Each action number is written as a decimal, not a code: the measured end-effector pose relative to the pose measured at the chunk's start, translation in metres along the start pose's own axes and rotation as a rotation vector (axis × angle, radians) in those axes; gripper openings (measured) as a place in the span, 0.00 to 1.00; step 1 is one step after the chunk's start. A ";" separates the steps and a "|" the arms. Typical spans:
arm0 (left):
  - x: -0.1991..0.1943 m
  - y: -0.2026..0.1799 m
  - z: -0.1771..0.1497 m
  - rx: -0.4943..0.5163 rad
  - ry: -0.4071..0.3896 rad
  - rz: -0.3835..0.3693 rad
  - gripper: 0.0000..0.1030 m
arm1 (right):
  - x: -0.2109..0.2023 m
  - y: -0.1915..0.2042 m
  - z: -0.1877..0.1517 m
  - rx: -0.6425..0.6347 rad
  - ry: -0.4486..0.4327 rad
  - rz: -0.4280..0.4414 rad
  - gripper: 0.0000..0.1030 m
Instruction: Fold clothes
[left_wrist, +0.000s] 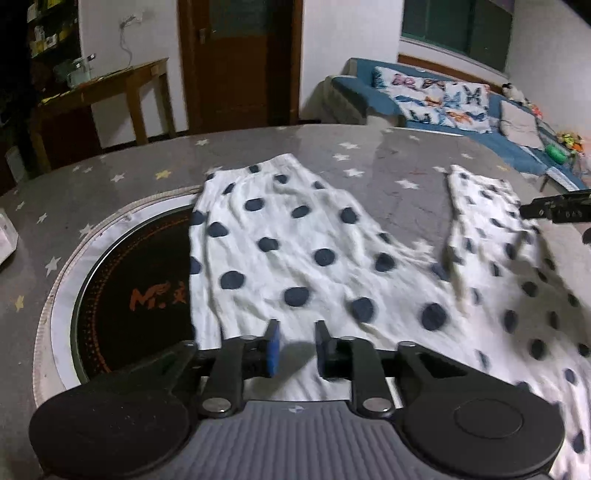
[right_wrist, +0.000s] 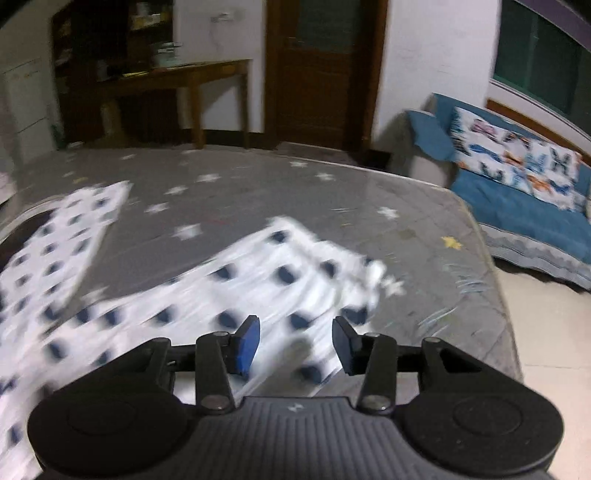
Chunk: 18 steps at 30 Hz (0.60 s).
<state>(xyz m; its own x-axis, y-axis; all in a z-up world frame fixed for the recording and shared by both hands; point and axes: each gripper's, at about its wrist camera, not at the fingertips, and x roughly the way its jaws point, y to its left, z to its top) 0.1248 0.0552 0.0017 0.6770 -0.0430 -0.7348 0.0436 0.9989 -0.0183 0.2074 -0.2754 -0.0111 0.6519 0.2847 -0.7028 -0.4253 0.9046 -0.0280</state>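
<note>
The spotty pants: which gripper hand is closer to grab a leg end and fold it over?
Probably the right gripper. Its open jaws hang just over one leg of the spotty pants, whose end lies just ahead. The left gripper, also open, sits over the waist end, far from its leg's end.

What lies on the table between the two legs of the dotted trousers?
Only bare grey tablecloth with white stars lies between the two legs of the dotted trousers. The left wrist view shows it best.

A home living room, by the furnishings. Centre: large round table (left_wrist: 110, 173) under a grey star-printed cloth. Beyond the table: dark brown wooden door (left_wrist: 240, 62). Left of the door: plain wooden side table (left_wrist: 110, 85). Right: blue sofa (right_wrist: 517, 210) with butterfly-print blanket (left_wrist: 443, 99).
</note>
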 end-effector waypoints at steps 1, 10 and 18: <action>-0.006 -0.005 -0.002 0.012 -0.004 -0.014 0.28 | -0.009 0.008 -0.006 -0.016 0.003 0.025 0.42; -0.050 -0.056 -0.048 0.137 0.020 -0.156 0.28 | -0.071 0.086 -0.069 -0.173 0.043 0.213 0.43; -0.064 -0.075 -0.088 0.244 0.040 -0.174 0.28 | -0.100 0.104 -0.110 -0.261 0.065 0.200 0.43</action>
<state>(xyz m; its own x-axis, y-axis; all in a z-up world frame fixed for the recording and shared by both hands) 0.0132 -0.0156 -0.0094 0.6148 -0.2074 -0.7609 0.3350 0.9421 0.0139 0.0287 -0.2451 -0.0222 0.5014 0.4199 -0.7565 -0.6925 0.7190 -0.0599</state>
